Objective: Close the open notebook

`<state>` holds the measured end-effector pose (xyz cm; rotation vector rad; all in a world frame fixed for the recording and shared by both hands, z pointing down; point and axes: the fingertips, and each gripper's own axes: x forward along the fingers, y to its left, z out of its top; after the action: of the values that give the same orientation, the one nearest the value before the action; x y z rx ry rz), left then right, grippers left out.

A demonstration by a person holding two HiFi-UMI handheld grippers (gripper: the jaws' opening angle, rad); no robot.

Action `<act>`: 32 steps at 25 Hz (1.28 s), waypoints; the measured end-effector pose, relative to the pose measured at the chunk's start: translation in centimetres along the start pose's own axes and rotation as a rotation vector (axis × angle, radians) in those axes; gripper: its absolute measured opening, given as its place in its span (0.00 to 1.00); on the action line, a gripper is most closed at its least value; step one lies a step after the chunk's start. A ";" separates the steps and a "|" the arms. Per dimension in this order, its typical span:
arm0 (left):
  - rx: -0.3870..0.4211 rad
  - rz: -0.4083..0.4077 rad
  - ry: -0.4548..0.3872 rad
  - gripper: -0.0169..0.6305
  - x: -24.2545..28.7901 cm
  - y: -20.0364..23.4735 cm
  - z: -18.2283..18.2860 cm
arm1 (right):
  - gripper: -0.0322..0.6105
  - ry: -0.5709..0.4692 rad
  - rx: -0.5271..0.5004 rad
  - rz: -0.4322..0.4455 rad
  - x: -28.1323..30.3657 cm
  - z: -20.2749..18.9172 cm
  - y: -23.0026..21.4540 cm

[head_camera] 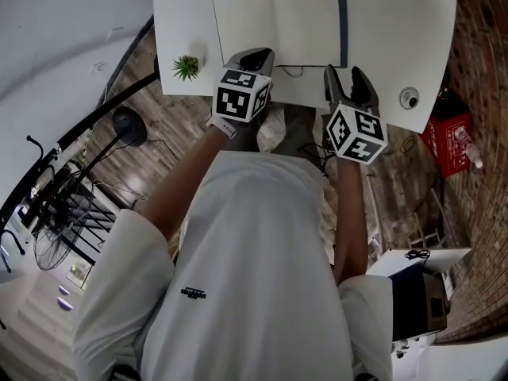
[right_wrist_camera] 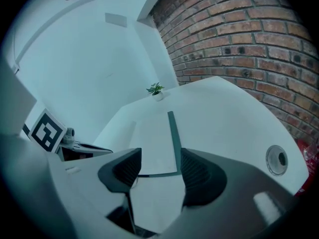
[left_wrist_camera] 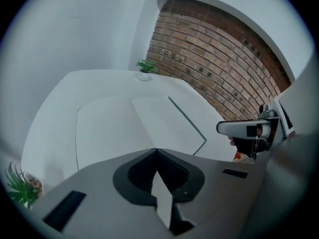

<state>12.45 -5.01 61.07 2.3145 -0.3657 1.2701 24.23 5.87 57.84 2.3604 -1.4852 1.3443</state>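
White pages of the open notebook point(head_camera: 278, 24) are seen lying flat at the upper middle of the head view, on the pale counter point(head_camera: 397, 22), with the dark cover showing as a strip along the right edge. Both tools are held just below the book's lower edge in that view, and no contact with it can be made out. The left hand-held gripper point(head_camera: 252, 58) is closed with nothing in it: in its own view the jaw tips are met in a point and the left page is seen beyond them. The right hand-held gripper point(head_camera: 349, 82) is open and empty; in its own view the notebook's near right corner is framed between the spread jaws but is not touched. The step in hand is judged to be the approach, with the closing itself not yet begun. It is best done if the right cover is nipped at that near corner, lifted, and swung over the spine toward the left, while the left page is pinned lightly by the closed tips so that the book is not pushed across the smooth counter. A small potted plant point(head_camera: 186, 67) at the left is to be kept clear of.
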 end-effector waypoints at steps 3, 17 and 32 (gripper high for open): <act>0.001 0.016 0.024 0.03 0.6 0.6 -0.6 | 0.43 0.006 0.005 -0.001 0.2 -0.2 -0.1; -0.005 0.020 0.115 0.03 2.5 1.5 -2.4 | 0.46 0.066 0.059 -0.009 2.7 -1.9 -1.5; 0.027 0.017 0.114 0.03 2.5 1.6 -2.4 | 0.51 0.094 0.159 0.013 4.1 -3.6 -2.0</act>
<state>11.35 -5.18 64.70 2.2526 -0.3318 1.4163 24.11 5.65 63.59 2.3428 -1.4214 1.6088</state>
